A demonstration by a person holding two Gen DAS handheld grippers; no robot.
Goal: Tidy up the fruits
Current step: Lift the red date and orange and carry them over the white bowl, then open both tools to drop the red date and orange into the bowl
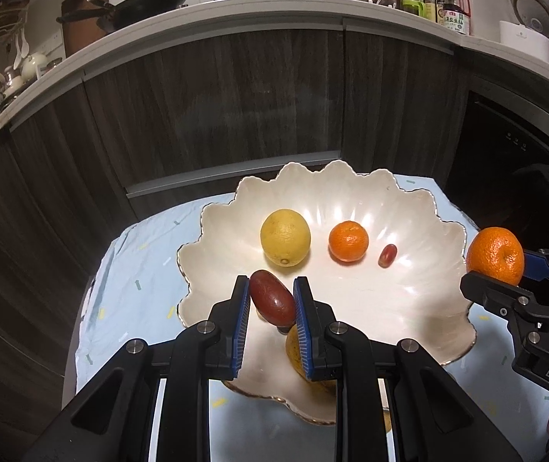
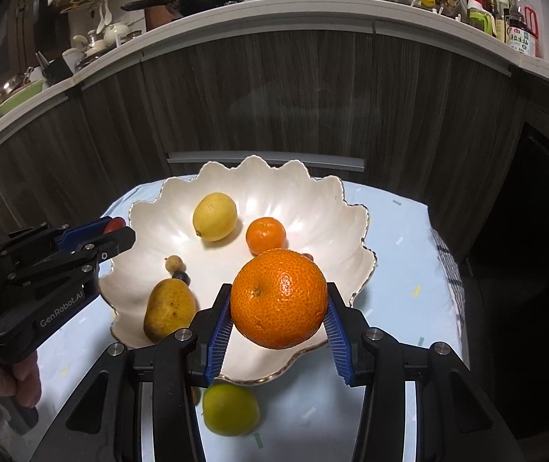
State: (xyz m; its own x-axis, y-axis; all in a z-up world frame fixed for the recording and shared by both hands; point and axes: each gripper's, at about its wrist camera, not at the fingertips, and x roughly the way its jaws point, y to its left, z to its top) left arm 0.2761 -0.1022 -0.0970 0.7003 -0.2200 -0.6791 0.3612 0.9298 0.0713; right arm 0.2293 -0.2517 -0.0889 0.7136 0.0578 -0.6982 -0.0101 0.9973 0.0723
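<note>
Fruits are going into the scalloped white bowl (image 1: 409,208) at frame centre. Lower left, the left gripper (image 1: 272,300) pinches a dark red oval fruit (image 1: 272,302) over the near rim; far right, the right gripper (image 2: 279,321) clamps a large orange (image 2: 279,298). Likely next: lower, then release.

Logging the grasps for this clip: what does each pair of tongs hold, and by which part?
Left tongs: a small dark-red oval fruit, pinched across its sides. Right tongs: a large orange, pads on opposite sides.
</note>
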